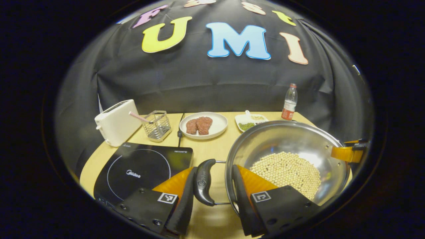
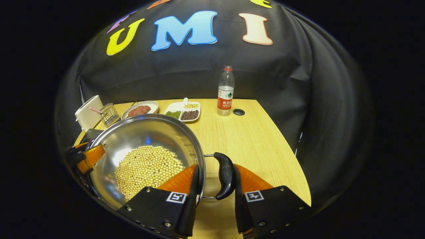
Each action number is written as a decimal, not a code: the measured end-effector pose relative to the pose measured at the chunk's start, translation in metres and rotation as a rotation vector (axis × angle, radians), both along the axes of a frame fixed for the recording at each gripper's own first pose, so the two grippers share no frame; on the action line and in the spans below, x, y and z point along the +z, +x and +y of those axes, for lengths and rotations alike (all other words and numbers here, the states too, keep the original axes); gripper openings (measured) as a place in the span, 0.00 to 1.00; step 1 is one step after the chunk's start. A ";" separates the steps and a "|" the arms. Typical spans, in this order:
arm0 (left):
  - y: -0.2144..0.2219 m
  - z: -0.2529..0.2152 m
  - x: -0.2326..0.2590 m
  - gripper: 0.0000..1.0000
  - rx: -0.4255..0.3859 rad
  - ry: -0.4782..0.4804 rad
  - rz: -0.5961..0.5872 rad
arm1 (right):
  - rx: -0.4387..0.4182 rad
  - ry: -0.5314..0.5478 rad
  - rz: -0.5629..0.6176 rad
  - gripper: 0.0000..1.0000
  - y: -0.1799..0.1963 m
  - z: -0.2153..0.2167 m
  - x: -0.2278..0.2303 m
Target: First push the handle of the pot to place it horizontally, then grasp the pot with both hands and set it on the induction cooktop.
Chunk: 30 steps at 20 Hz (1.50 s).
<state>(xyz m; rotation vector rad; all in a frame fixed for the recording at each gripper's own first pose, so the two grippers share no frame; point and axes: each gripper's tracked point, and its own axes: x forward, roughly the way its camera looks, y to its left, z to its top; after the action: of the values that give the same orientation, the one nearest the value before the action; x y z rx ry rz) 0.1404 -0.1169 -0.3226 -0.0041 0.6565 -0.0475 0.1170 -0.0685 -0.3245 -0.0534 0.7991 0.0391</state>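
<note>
Left gripper view: the pot [image 1: 289, 159] of beans sits on the table just right of the cooktop [image 1: 142, 167], handles level, each gripper's [image 1: 212, 186] [image 2: 214, 186] jaws straddling a handle and the rim, not visibly clamped; lift and placement remain.

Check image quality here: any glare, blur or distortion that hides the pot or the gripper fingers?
Left gripper view: fisheye bends the table edge; bright glare on the pot inner wall beside the soybeans; the handle is sharp. Right gripper view: same curvature, a glare patch inside the pot, dark surroundings, fingers in focus.
</note>
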 end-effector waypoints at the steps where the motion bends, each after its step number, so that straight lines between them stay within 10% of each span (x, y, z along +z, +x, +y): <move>1: -0.001 0.006 0.002 0.66 -0.003 -0.002 -0.003 | -0.006 0.001 -0.003 0.49 -0.002 0.005 0.002; 30: -0.004 0.213 0.004 0.66 -0.035 -0.016 -0.006 | -0.035 -0.003 -0.020 0.49 -0.042 0.197 0.024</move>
<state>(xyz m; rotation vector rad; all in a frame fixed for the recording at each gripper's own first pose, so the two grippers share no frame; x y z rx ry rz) 0.1363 0.0959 -0.3186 -0.0082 0.6502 -0.0867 0.0748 0.1288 -0.3009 -0.0429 0.7803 0.0042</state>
